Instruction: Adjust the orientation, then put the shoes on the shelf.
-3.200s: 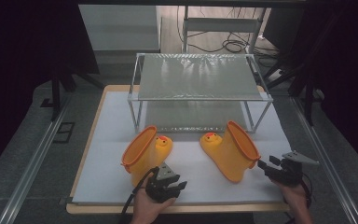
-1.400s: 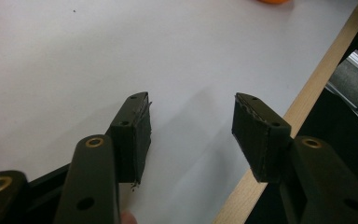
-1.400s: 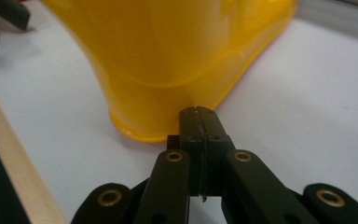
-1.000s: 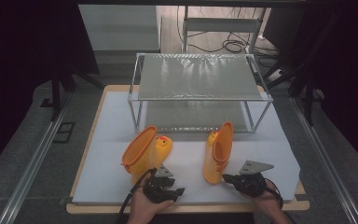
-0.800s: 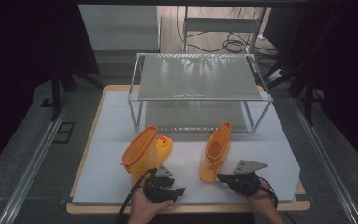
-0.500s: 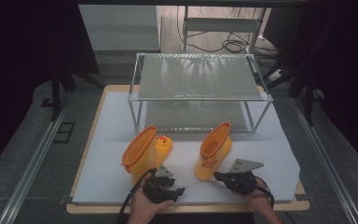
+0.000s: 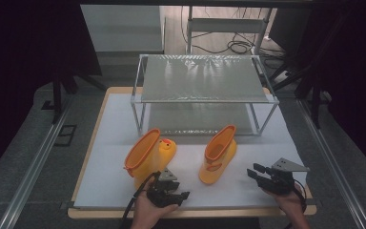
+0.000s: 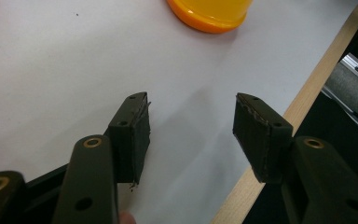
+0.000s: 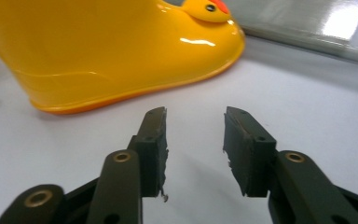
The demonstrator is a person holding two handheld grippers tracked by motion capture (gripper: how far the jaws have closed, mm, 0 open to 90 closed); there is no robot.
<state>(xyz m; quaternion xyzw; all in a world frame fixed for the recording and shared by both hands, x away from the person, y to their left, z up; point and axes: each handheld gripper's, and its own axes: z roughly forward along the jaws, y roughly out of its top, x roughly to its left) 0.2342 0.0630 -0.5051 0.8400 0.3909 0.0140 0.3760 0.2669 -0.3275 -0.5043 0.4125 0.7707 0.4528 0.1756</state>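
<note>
left boot (image 7: 150,155): stands near the mat's front-left, just beyond the left gripper (image 7: 171,191) | left gripper: jaws apart, empty, over bare mat by the wooden edge (image 8: 261,158) | right boot (image 7: 218,155): upright mid-mat before the rack (image 7: 205,78) | right gripper (image 7: 259,172): jaws just opened, empty, apart from the boot; toe cropped.

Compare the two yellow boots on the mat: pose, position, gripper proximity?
The left boot sits nearer the table's front edge, close beside the left gripper; the right boot stands clear of the right gripper, whose jaws have just been opening with nothing between them. The left boot's shaft leans left, the right boot's leans right. Both are yellow, upright, with orange rims.
</note>
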